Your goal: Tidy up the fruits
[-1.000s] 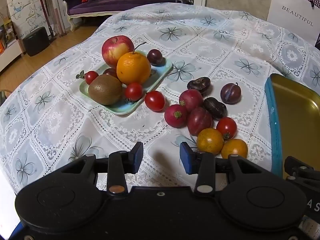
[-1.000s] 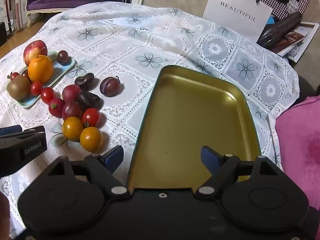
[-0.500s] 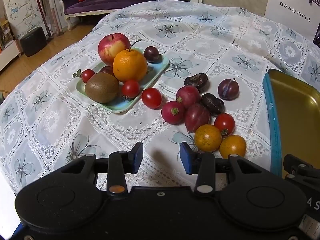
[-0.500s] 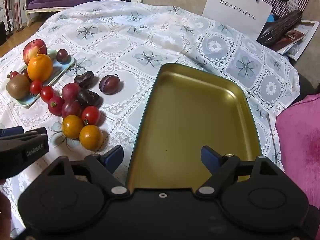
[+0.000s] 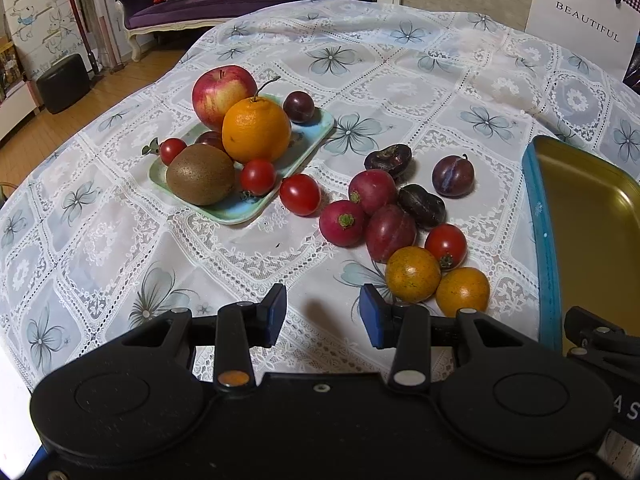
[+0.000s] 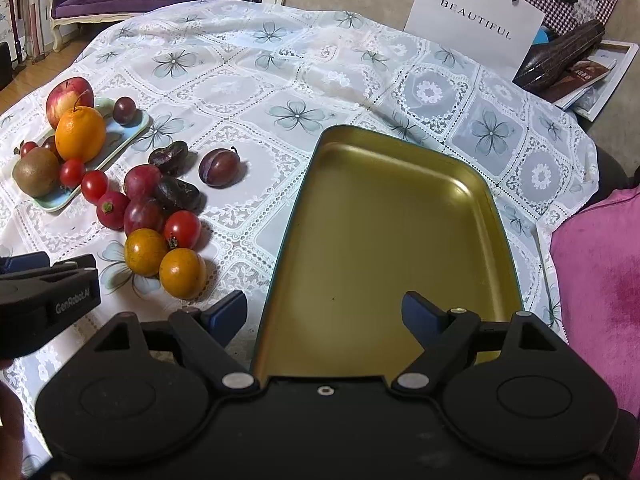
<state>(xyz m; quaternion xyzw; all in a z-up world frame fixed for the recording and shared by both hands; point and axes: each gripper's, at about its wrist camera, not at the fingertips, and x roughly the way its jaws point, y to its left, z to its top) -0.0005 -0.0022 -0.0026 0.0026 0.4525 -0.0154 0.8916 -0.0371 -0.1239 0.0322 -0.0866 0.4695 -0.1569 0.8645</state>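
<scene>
— Two grippers, what are they doing?
— Both hang over the table with nothing in them. The left gripper has its jaws partly apart. The right gripper has its jaws wide apart, over the near end of the gold tray.
— Where is the fruit?
— An apple, an orange and a kiwi sit on the small green plate. A pile of little fruits lies between the plate and the tray, with two small oranges nearest the left gripper.
</scene>
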